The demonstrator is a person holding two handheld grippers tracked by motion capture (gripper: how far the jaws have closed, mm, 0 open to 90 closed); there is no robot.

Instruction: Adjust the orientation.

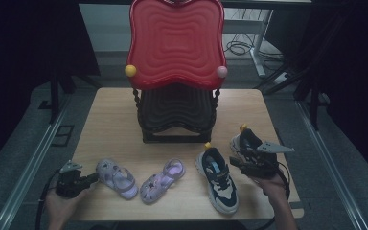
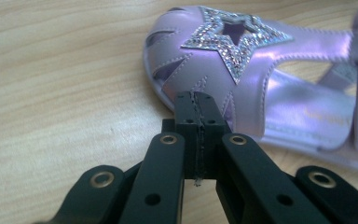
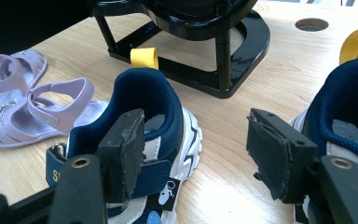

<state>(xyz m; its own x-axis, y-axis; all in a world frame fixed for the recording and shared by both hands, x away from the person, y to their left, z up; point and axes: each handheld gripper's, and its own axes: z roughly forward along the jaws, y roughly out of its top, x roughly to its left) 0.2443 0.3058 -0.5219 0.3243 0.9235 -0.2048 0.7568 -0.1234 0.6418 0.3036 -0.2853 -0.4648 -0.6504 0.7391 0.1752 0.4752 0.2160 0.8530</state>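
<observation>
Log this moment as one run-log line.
left gripper: shut, at purple sandal toe | right gripper: open, between two navy sneakers | rack: no shoes visible

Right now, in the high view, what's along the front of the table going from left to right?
Left hand-held gripper → purple sandal with the star → second purple sandal → navy and white sneaker → right hand-held gripper, at the other sneaker.
</observation>
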